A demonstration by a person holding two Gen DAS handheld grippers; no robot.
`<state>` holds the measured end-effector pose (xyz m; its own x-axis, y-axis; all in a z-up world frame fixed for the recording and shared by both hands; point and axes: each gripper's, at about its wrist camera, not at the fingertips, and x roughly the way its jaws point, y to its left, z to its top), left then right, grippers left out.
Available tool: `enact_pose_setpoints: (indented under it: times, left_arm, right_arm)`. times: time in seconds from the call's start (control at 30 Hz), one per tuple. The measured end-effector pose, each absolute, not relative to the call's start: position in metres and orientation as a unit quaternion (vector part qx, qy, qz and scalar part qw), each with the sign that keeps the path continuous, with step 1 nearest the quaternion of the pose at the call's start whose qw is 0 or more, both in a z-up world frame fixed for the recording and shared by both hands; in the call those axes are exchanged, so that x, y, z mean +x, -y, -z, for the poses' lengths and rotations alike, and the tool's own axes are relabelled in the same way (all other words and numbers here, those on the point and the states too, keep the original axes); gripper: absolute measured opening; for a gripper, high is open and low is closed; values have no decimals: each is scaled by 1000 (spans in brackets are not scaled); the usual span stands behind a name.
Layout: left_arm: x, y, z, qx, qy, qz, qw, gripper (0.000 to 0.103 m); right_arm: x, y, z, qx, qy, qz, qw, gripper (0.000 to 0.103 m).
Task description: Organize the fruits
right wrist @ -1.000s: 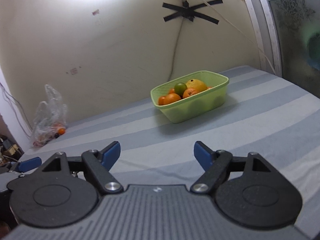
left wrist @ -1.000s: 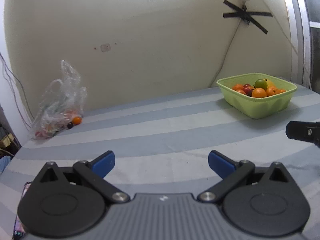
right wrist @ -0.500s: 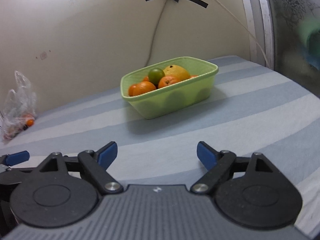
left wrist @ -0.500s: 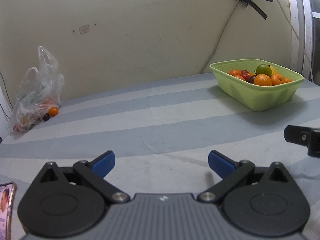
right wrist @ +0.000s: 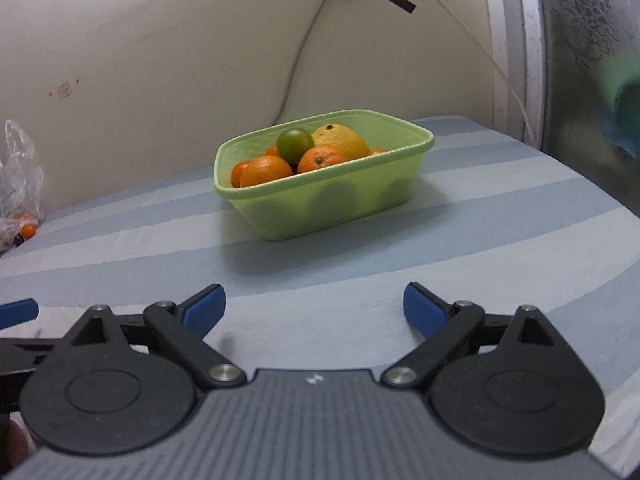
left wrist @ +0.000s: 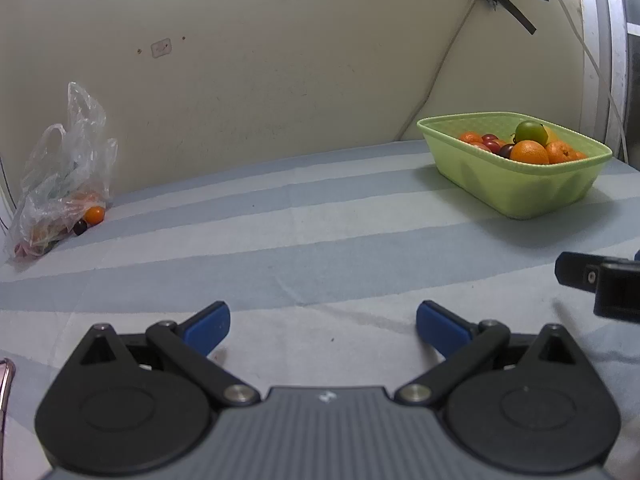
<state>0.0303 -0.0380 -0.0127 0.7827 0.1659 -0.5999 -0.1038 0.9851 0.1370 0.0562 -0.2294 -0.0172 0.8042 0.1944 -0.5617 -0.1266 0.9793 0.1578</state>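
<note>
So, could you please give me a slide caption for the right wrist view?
Open right gripper faces a green basket of oranges on a striped sheet.

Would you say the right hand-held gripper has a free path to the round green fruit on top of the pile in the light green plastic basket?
Probably yes. The right hand-held gripper is open, bare striped cloth lies ahead, and the round green fruit sits exposed above the light green plastic basket rim.
</note>
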Motion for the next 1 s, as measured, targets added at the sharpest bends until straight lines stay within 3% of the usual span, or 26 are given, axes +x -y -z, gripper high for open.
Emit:
enact_pose_setpoints:
  times: [0.13, 0.5, 1.0]
  left_arm:
    - [30, 37, 13, 41, -323, -70, 943, 103]
    - [31, 34, 13, 29, -326, -67, 942, 103]
    - [29, 41, 12, 54, -315, -55, 946, 103]
  right_arm:
    - [57, 228, 17, 51, -307, -91, 946, 103]
    - [53, 209, 22, -19, -318, -63, 946, 103]
    - [52, 217, 23, 0, -314, -36, 949, 103]
